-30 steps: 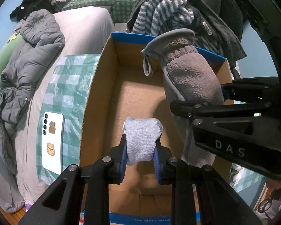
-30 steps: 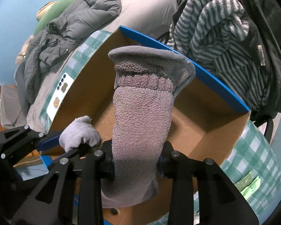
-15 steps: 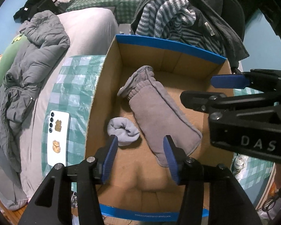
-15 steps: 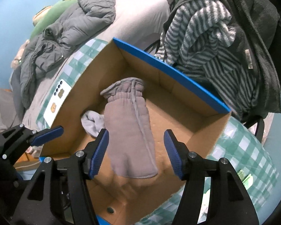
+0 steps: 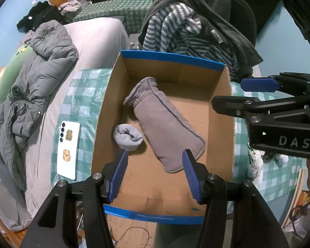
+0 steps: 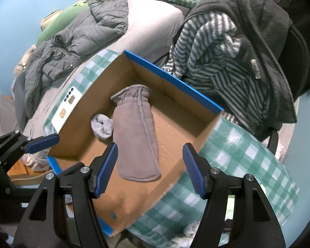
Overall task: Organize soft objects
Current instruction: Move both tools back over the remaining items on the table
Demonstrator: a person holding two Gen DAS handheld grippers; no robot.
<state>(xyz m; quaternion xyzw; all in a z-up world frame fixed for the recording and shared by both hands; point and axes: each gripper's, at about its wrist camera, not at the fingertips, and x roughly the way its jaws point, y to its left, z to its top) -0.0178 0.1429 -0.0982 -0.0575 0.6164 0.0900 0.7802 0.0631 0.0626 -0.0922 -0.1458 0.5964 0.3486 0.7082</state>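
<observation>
**Both grippers open above the box; soft items lie inside**

The left gripper (image 5: 154,176) is spread wide and holds nothing; its ribbed blue pads (image 5: 118,177) frame the near part of the cardboard box (image 5: 105,111). The right gripper (image 6: 149,168) is likewise wide open and empty, hovering above the same box. In the left wrist view the right gripper's black body enters from the right and carries the raised letters "DAS".

Items, largest first:

1. Bed (image 5: 99,37): pale grey cover, smooth and rounded. A crumpled grey quilted jacket (image 5: 37,76) lies on it.
2. Dark fleece garment (image 6: 264,33), draped over a chair behind the box, with a fuzzy grey-and-white striped garment (image 6: 212,47) under it.
3. Checked cloth (image 6: 237,155): green and white, glossy, spread under and around the box.
4. Cardboard box: open-topped, rectangular, plain brown corrugated walls with blue-edged rims. Small print on the near blue edge is too fine to read.
5. Mitten (image 5: 165,124): grey-brown fleece, long and flat, with a gathered cuff toward the far wall. It lies diagonally on the box floor.
6. Phone (image 5: 69,149): white, flat, face down on the checked cloth, left of the box, with a column of camera lenses and two gold stickers.
7. Rolled sock (image 5: 128,137): light grey knit, balled, on the box floor, touching the mitten's left side.
</observation>
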